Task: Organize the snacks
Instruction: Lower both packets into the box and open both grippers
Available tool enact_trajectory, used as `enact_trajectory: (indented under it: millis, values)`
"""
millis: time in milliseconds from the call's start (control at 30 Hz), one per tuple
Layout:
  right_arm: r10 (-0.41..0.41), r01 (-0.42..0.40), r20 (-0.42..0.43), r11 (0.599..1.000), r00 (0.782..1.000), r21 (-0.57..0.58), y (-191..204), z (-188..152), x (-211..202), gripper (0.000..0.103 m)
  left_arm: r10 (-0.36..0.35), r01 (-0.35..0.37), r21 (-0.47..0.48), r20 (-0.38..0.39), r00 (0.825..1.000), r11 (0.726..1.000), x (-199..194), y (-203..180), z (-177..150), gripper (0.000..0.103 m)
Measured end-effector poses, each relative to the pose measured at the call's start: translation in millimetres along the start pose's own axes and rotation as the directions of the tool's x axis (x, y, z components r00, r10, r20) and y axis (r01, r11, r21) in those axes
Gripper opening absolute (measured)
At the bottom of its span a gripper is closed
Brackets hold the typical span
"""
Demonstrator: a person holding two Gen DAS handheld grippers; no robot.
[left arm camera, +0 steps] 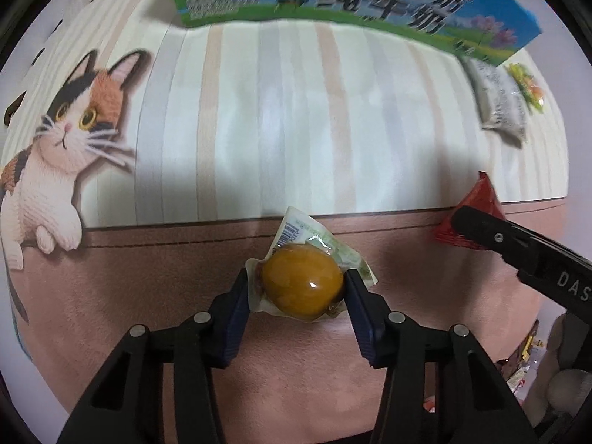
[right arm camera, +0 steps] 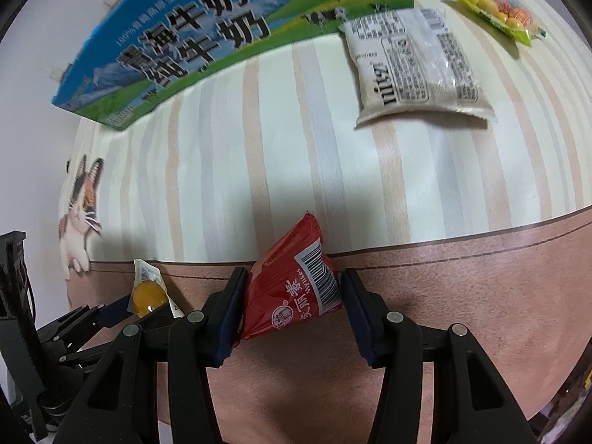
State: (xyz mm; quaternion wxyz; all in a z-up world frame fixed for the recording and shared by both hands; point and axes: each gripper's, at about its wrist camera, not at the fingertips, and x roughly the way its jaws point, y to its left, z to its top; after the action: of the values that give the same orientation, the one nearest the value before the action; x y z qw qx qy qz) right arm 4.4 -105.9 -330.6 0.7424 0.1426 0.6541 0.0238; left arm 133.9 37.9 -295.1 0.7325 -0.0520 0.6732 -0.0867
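Left tool (left arm camera: 299,284): both blue pads pressed against a vacuum-packed braised egg (left arm camera: 303,285), one pad on each side, clear wrapper (left arm camera: 296,227) crumpled up behind it. Egg is clamped and sits over the pink band of the bench cover (left arm camera: 185,281).

Right tool (right arm camera: 290,296): jaws partly closed around a red snack packet (right arm camera: 292,288), barcode facing the camera. Left pad touches the packet's edge; right pad is at the barcode side, contact there hard to confirm. Packet stands tilted, tip pointing away over the seam between pink band and striped cloth. From the left wrist view the same red packet (left arm camera: 477,207) shows pinched at the tip of the right tool.

Both tools sit near each other at the front edge of the bench, egg to the left of the red packet.

Farther back on the stripes: white snack bag (right arm camera: 414,63) lying flat, with a green-yellow candy pack (right arm camera: 495,11) beyond it. Large blue-and-green milk carton box (right arm camera: 207,40) stands along the far side. Printed calico cat (left arm camera: 63,140) on the cloth at left.
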Motion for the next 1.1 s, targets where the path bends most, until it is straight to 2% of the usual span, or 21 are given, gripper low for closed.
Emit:
enact_trajectory:
  millis: [200, 333, 500, 600, 700, 833, 933, 967, 1033, 1100]
  values:
    - [0.066, -0.066, 0.059, 0.998, 0.996, 0.007, -3.9, 8.9, -38.0, 0.054, -0.061, 0.060, 0.017, 0.088, 0.994, 0.998, -55.0, -8.0, 17.8, 0.046]
    - [0.116, -0.117, 0.129, 0.993, 0.985, 0.004, -1.1, 28.4, -80.0, 0.054, -0.098, 0.090, 0.054, 0.177, 0.979, 0.994, -103.6, -11.0, 46.2, 0.046]
    - [0.184, -0.181, 0.241, 0.983, 0.953, -0.033, 8.5, 64.9, -135.6, 0.054, -0.147, 0.123, 0.104, 0.268, 0.952, 0.987, -162.5, -14.4, 107.1, 0.046]
    - [0.207, -0.196, 0.288, 0.978, 0.935, -0.069, 18.2, 97.1, -163.2, 0.054, -0.158, 0.130, 0.111, 0.298, 0.941, 0.985, -172.3, -27.8, 152.7, 0.046]
    - [0.190, -0.166, 0.318, 0.981, 0.929, -0.102, 32.0, 127.2, -174.4, 0.054, -0.160, 0.135, 0.101, 0.311, 0.937, 0.986, -178.2, -28.8, 195.3, 0.046]
    - [0.154, -0.119, 0.320, 0.985, 0.935, -0.125, 44.7, 165.7, -170.1, 0.054, -0.165, 0.152, 0.067, 0.288, 0.943, 0.986, -170.1, -23.5, 244.0, 0.047]
    - [0.125, -0.090, 0.296, 0.988, 0.947, -0.129, 53.8, 191.0, -151.3, 0.054, -0.162, 0.158, 0.036, 0.231, 0.959, 0.987, -151.9, -18.0, 272.4, 0.047]
    - [0.119, -0.085, 0.282, 0.988, 0.952, -0.128, 54.4, 196.9, -144.2, 0.054, -0.164, 0.163, 0.020, 0.211, 0.964, 0.986, -144.5, -15.6, 279.3, 0.050]
    - [0.119, -0.094, 0.249, 0.989, 0.961, -0.110, 51.5, 209.4, -127.8, 0.056, -0.174, 0.178, -0.015, 0.130, 0.976, 0.984, -123.8, -11.2, 295.9, 0.053]
    - [0.110, -0.097, 0.166, 0.991, 0.980, -0.088, 47.3, 222.7, -103.0, 0.061, -0.183, 0.186, -0.067, 0.049, 0.982, 0.980, -102.6, -5.4, 302.8, 0.053]
